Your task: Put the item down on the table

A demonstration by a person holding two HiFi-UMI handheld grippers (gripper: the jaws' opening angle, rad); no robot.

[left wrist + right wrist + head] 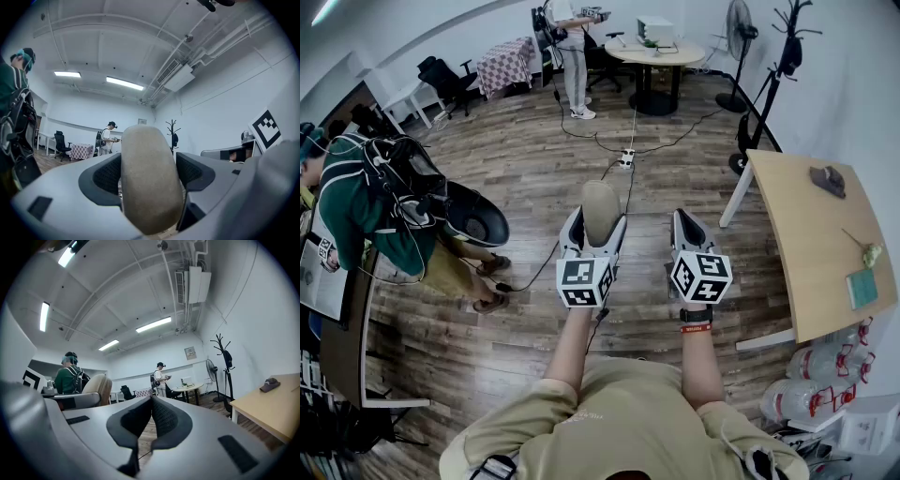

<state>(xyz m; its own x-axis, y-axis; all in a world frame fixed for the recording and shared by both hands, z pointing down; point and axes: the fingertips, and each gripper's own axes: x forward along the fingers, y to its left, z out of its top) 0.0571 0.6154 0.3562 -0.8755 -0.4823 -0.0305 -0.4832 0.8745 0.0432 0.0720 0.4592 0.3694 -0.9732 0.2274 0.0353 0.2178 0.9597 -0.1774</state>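
A beige, rounded oval item [600, 204] stands upright between the jaws of my left gripper [596, 225], which is shut on it at a wide spread. In the left gripper view the item [150, 183] fills the middle, with the dark pads [108, 176] pressed against its sides. My right gripper [685, 223] hangs beside it, shut with nothing in it; its pads [164, 418] meet in the right gripper view. Both grippers point level, out over the wooden floor. The light wooden table [797, 234] stands to the right of the right gripper, also seen as the table [276, 408] in the right gripper view.
On the table lie a dark cap [828, 178], a yellowish scrap [870, 253] and a teal pad [861, 286]. A seated person in green [356, 211] is at the left. A power strip [626, 157] and cables cross the floor ahead. Water bottles [816, 380] are stacked at lower right.
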